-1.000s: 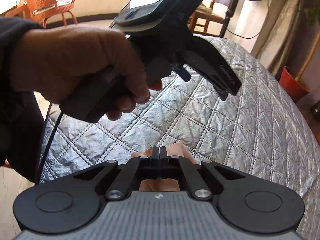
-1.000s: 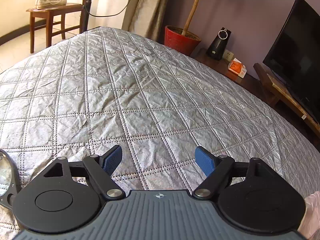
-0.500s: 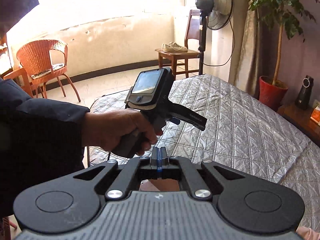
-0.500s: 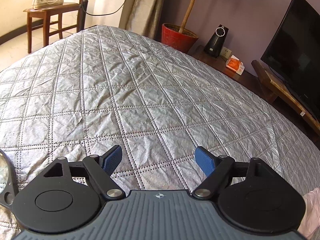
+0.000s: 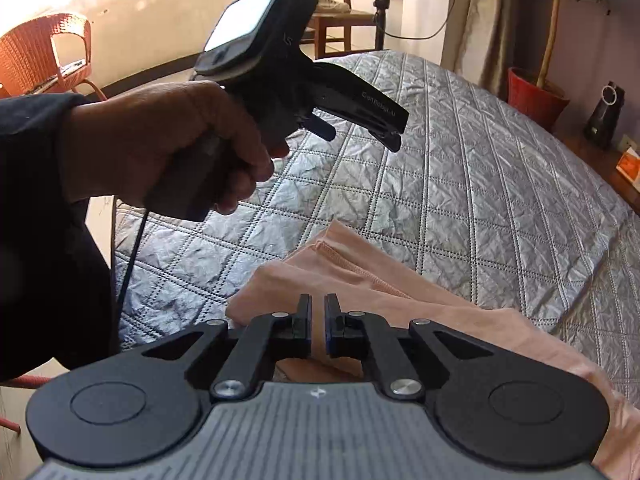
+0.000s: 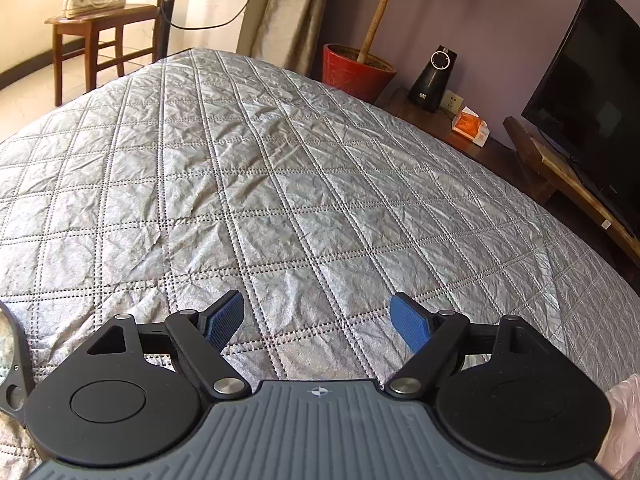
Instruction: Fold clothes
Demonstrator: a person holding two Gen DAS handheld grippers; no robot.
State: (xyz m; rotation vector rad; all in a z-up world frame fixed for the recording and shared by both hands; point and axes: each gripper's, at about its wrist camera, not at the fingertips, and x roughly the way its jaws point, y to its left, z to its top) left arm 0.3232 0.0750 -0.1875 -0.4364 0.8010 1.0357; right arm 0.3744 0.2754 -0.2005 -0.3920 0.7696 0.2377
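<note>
A peach-pink garment [image 5: 400, 292] lies folded over itself on the silver quilted bedspread [image 5: 480, 184], with one edge showing at the bottom right of the right wrist view [image 6: 624, 420]. My left gripper [image 5: 318, 320] hovers right over it. Its jaws are opening, with a narrow gap between them through which the cloth shows; the pads no longer press on it. My right gripper [image 6: 316, 308] stands open over bare quilt [image 6: 280, 168], nothing between its blue pads [image 6: 408, 324]. In the left wrist view a hand holds that right gripper [image 5: 360, 132] above the bed, left of the garment.
Beyond the bed's far end stand a wooden chair with shoes on it [image 6: 96, 4], a fan pole and a red plant pot [image 6: 356, 72]. A TV [image 6: 592, 112] and a speaker [image 6: 434, 80] line the right wall. An orange wicker chair [image 5: 40, 56] stands at the far left.
My left gripper's jaws have parted slightly, having been fully shut. The left wrist view has swung and rolled, and now shows the pink garment laid out below. The right gripper has kept still.
</note>
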